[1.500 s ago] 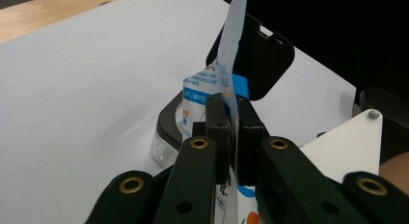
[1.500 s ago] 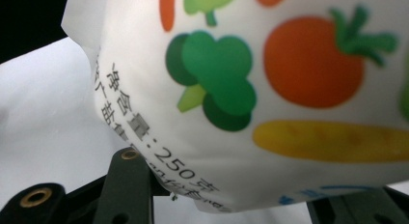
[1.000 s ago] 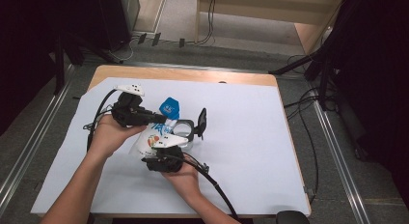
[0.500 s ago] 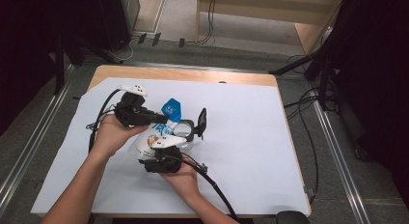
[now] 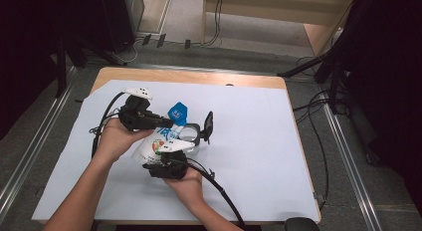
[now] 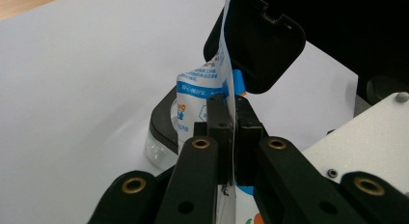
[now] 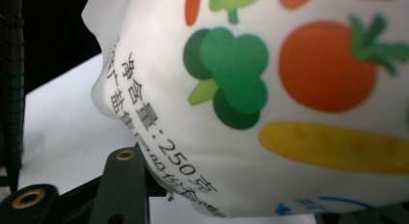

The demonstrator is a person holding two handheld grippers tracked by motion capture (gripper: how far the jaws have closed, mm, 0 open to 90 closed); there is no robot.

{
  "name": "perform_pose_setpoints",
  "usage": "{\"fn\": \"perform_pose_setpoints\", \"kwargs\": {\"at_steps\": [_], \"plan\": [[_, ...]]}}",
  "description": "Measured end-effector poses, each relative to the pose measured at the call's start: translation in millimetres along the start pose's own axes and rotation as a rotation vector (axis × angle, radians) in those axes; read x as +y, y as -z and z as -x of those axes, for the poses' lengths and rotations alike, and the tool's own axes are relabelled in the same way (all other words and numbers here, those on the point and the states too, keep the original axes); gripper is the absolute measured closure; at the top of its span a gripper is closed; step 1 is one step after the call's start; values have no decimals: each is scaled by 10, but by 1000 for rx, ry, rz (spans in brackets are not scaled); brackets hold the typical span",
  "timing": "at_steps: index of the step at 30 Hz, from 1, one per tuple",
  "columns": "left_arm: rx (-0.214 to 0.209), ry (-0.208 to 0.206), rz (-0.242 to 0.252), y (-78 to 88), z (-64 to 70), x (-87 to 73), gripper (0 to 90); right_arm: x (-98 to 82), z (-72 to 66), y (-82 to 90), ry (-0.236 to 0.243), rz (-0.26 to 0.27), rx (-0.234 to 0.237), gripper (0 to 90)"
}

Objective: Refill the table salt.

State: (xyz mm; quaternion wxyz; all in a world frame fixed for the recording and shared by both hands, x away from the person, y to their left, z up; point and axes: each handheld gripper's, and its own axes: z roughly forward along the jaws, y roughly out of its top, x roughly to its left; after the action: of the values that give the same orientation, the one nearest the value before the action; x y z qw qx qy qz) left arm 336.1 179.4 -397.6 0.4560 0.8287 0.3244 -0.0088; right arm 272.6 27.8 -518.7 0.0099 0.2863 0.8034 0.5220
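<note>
A white bag (image 5: 158, 141) printed with vegetables, blue at its top (image 5: 177, 113), hangs tilted between both grippers above the table. My left gripper (image 5: 166, 123) is shut on the bag's upper edge (image 6: 230, 113). My right gripper (image 5: 169, 150) holds the lower end, and the bag's printed face (image 7: 270, 89) covers the space between its jaws. Only the left finger (image 7: 123, 185) is clearly seen. Just past the bag's blue top stands a clear round container (image 5: 191, 135) with a black rim (image 6: 161, 130). Its black lid (image 5: 208, 125) is flipped up (image 6: 255, 40).
A white sheet (image 5: 259, 156) covers most of the wooden table (image 5: 199, 77). Cables trail from both grippers, one toward the front edge (image 5: 224, 196). Dark stands and floor cables surround the table, with metal rails at left and right.
</note>
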Motion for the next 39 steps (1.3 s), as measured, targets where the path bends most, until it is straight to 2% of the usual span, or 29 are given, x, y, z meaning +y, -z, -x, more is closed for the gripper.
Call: {"fn": "perform_pose_setpoints", "kwargs": {"at_steps": [3,9,14,18,20,25,31,39], "plan": [[-5,-1,-12,17,-2,-5,866,-1,-6,17,-22,29,-10,525],[-13,4,-43,22,-2,-13,894,-25,-6,51,-13,39,-48,526],[-20,5,-41,-3,-7,-11,900,-22,-28,32,-7,24,-30,459],[-24,13,-42,-18,-4,-10,900,-27,-33,21,-11,16,-22,452],[-23,6,-47,-35,6,-7,900,-24,-35,12,-12,14,-21,455],[-17,6,-60,-95,12,-9,900,-25,-53,-16,-59,9,2,468],[-15,5,-67,-147,5,-6,900,-30,-75,-40,-45,-1,1,452],[-13,8,-73,-178,3,-8,899,-12,-46,-27,-80,18,14,520]]}}
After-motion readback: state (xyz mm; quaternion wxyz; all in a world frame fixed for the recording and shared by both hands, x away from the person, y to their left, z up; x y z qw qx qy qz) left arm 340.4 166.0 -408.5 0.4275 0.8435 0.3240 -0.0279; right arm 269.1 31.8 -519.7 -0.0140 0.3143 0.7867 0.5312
